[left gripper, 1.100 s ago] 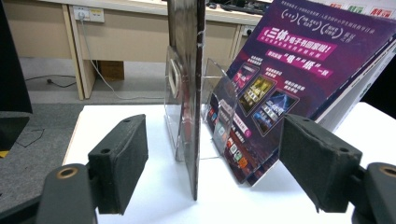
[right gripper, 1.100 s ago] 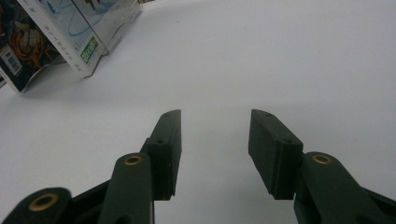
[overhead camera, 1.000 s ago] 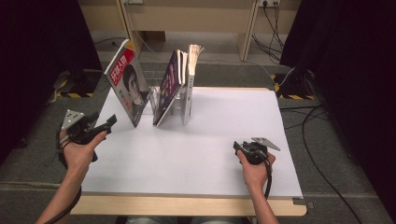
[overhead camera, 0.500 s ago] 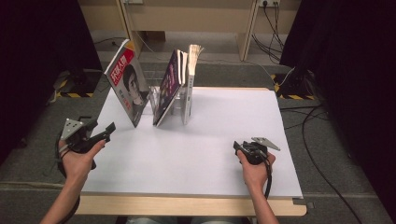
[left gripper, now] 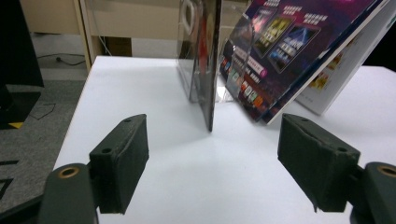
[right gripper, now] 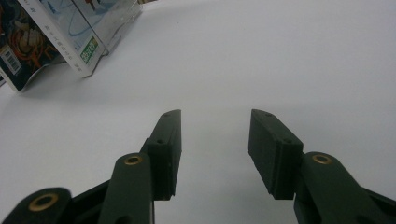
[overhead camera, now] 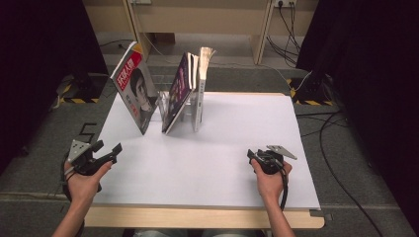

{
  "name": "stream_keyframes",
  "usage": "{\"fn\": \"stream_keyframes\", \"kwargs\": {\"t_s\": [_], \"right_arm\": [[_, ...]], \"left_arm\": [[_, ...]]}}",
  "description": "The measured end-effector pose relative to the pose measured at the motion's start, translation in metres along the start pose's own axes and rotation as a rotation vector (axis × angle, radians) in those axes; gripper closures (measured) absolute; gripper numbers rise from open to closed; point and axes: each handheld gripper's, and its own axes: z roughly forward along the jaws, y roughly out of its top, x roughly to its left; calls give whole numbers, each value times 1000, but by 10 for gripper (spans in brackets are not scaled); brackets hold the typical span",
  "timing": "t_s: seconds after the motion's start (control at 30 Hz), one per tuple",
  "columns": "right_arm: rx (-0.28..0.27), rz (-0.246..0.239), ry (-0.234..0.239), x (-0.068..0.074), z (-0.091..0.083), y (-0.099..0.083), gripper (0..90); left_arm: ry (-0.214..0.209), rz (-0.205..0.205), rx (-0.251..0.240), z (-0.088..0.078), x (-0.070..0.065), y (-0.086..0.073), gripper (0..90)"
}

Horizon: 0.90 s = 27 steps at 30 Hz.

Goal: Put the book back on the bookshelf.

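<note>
1. Far left of the high view, the room falls into dark curtain (overhead camera: 34, 74), with grey carpet floor (overhead camera: 44, 168) under it and a yellow-and-black striped strip (overhead camera: 74, 100) near the curtain's foot.
2. The left tongs (overhead camera: 109, 153) sit at the counter's left edge, held in the person's left hand (overhead camera: 84, 180); their jaws stand wide apart with nothing between them, and in the left gripper view they point toward the magazines.
3. The counter (overhead camera: 222, 163) is covered by a plain white sheet, bare over most of its middle and front; a light wooden edge (overhead camera: 197, 218) shows along the near side.
4. At the back left of the counter a clear acrylic rack (overhead camera: 185, 111) holds the reading matter upright. The leftmost magazine (overhead camera: 134, 94), with a portrait cover, leans left and rests its lower edge on the sheet just beside the rack.
5. Next comes the purple magazine (overhead camera: 177, 91), tilted the same way, and touching its right side a pale book (overhead camera: 201, 84) stands nearly upright.
6. Behind the counter run light wooden furniture legs (overhead camera: 259, 29) and cables (overhead camera: 291, 19) on the floor.
7. The right tongs (overhead camera: 251, 157) lie low over the counter's front right, in the right hand (overhead camera: 269, 180); their jaws are parted and hold nothing, well apart from the rack.
8. Far right, more dark curtain (overhead camera: 375, 74) and a black cable (overhead camera: 336, 123) across the carpet.
</note>
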Motion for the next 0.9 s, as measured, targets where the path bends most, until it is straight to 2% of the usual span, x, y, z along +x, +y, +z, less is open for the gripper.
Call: {"fn": "stream_keyframes", "kwargs": {"t_s": [0.43, 0.57, 0.67, 0.83, 0.9], "right_arm": [[-1, 0, 0, -1, 0, 0, 549], [3, 2, -1, 0, 0, -1, 549], [1, -14, -6, -1, 1, -1, 549], [7, 9, -2, 0, 1, -1, 549], [4, 1, -3, 0, 1, -1, 549]], "left_arm": [[2, 4, 61, 5, 4, -29, 244], [-1, -11, 73, 7, 5, -34, 245], [4, -8, 83, 8, 6, -37, 246], [11, -14, 90, 8, 9, -43, 248], [9, -20, 95, 8, 9, -45, 248]]}}
